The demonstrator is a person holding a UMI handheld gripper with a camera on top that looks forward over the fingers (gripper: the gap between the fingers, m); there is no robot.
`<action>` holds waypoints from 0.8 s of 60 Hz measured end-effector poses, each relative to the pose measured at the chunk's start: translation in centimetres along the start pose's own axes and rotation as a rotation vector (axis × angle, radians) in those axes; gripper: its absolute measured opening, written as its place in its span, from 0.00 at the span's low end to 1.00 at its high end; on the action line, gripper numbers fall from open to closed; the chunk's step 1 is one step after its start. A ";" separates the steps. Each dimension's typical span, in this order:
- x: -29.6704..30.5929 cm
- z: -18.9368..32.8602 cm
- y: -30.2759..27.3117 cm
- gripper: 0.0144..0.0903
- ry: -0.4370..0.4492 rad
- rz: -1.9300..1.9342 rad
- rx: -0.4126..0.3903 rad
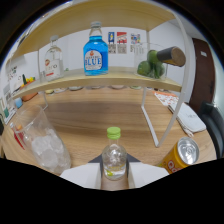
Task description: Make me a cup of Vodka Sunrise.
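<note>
A small clear bottle (114, 159) with a green cap stands upright between my fingers, and both dark pads (98, 160) press against its sides. My gripper (115, 169) is shut on it; the bottle's base is hidden below the fingers. A clear glass (42, 142) filled with ice cubes stands just ahead to the left. An orange drink can (181, 155) lies tilted just ahead to the right. Beyond them, a two-level wooden shelf (115, 77) carries a blue bottle (95, 52), a clear bottle (53, 62) and a dark green bottle (162, 60) lying on its side.
The shelf's white metal legs (150, 122) stand on the wooden table (95, 117) beyond the bottle. A white flat device (189, 117) lies to the right of the shelf. Small items line the table's left end. Papers hang on the back wall.
</note>
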 end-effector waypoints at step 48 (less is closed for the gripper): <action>-6.0 -16.5 -5.1 0.95 0.082 0.001 0.057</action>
